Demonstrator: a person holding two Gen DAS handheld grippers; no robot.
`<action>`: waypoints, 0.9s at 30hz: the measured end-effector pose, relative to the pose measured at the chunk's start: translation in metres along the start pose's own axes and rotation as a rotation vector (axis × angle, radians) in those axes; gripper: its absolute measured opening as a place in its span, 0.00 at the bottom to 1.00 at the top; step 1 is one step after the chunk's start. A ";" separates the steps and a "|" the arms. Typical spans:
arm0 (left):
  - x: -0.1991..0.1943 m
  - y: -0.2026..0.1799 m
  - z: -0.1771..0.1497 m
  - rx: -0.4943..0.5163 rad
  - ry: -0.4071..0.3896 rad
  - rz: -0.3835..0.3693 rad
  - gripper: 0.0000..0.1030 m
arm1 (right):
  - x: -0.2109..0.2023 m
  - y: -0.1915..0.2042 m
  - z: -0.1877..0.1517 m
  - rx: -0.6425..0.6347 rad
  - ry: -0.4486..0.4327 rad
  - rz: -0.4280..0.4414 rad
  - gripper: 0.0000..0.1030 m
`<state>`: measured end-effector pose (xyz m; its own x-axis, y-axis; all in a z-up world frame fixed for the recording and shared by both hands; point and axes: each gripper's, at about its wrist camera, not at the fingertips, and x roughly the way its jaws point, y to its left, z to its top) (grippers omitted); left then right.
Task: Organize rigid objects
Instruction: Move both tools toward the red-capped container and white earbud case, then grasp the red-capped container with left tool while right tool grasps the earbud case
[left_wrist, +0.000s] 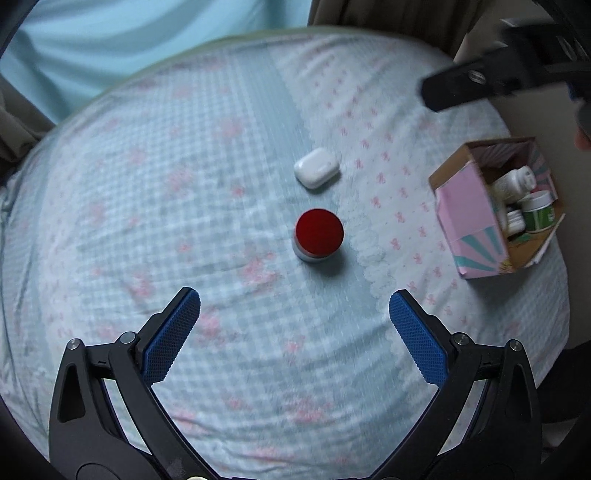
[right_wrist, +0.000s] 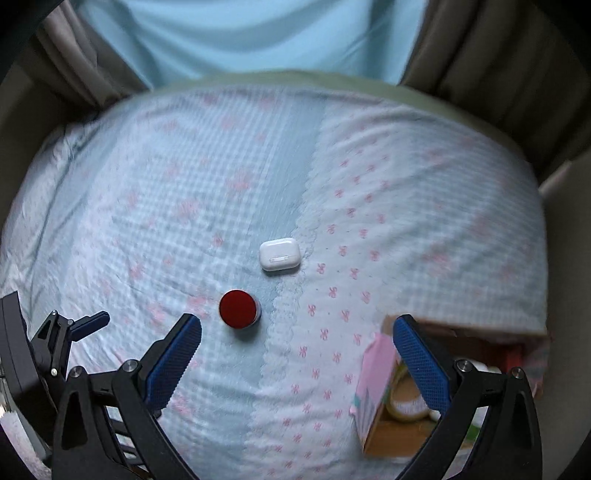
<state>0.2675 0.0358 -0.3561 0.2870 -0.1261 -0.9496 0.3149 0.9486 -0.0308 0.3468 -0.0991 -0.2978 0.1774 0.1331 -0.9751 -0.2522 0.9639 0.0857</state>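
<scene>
A small jar with a red lid (left_wrist: 319, 233) stands upright on the bed, a little ahead of my open, empty left gripper (left_wrist: 294, 306). A white earbuds case (left_wrist: 316, 168) lies just beyond it. In the right wrist view the jar (right_wrist: 238, 308) sits ahead and left, the case (right_wrist: 279, 254) farther on. My right gripper (right_wrist: 297, 334) is open and empty above the bed, its right finger over an open pink cardboard box (right_wrist: 373, 387). The box (left_wrist: 476, 221) holds several bottles and jars.
The bed is covered by a pale blue checked sheet with pink bows (left_wrist: 184, 192). Curtains (right_wrist: 498, 55) hang behind the bed's far edge. The other gripper shows at the upper right of the left wrist view (left_wrist: 480, 85) and at the lower left of the right wrist view (right_wrist: 74, 328).
</scene>
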 end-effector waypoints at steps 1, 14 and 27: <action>0.011 -0.001 0.003 0.005 0.009 0.002 0.98 | 0.010 0.000 0.006 -0.011 0.019 0.004 1.00; 0.121 -0.023 0.022 0.019 0.009 0.042 0.76 | 0.160 0.024 0.062 -0.134 0.262 0.047 0.92; 0.154 -0.036 0.028 0.018 -0.013 0.037 0.50 | 0.205 0.020 0.059 -0.086 0.328 0.038 0.54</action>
<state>0.3262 -0.0262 -0.4928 0.3109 -0.0948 -0.9457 0.3198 0.9474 0.0101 0.4340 -0.0386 -0.4836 -0.1455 0.0736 -0.9866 -0.3343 0.9349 0.1190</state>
